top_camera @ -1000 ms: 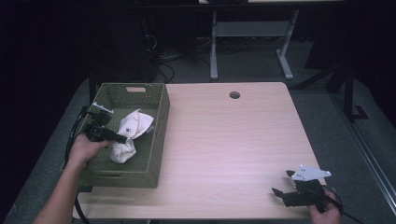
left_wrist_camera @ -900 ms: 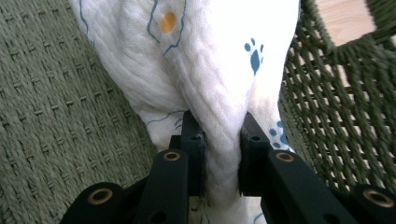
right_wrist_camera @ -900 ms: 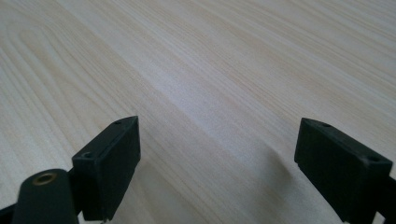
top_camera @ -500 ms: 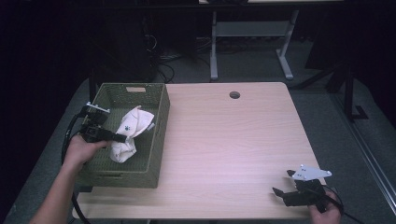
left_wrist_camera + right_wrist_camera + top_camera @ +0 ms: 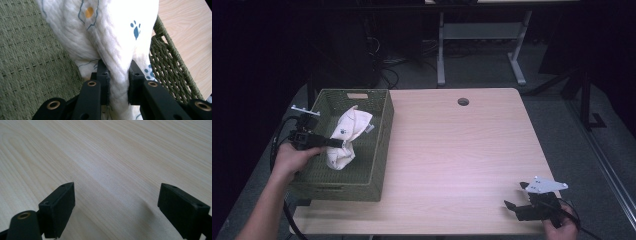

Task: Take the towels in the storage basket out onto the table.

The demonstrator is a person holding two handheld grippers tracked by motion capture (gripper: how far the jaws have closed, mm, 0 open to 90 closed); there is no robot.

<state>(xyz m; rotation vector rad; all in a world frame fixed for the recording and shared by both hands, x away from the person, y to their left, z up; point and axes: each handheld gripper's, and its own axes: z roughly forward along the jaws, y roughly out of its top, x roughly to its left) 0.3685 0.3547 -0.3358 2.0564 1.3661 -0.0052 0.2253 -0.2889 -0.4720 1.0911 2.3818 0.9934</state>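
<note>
A white cloth (image 5: 346, 136) with small blue and orange prints hangs partly lifted inside the green woven basket (image 5: 377, 150) at the table's left. My left gripper (image 5: 343, 143) reaches in over the basket's left wall and is shut on a bunched fold of it. In the left gripper view the cloth (image 5: 110, 32) is pinched between the two black pads, with the left gripper (image 5: 118, 82) over the basket floor (image 5: 27, 62). My right gripper (image 5: 514, 200) rests open near the table's front right corner; in its own view the right gripper (image 5: 116, 207) has bare wood between wide jaws.
The light wood table (image 5: 462, 155) has a round cable hole (image 5: 463, 101) near its far edge. A grey desk frame (image 5: 477, 35) and cables stand on the dark floor beyond. A cable trails from the left gripper off the table's left side.
My left gripper has risen a little and drawn back to the left with the cloth, which now stands taller in the basket. The right gripper has stayed put.
</note>
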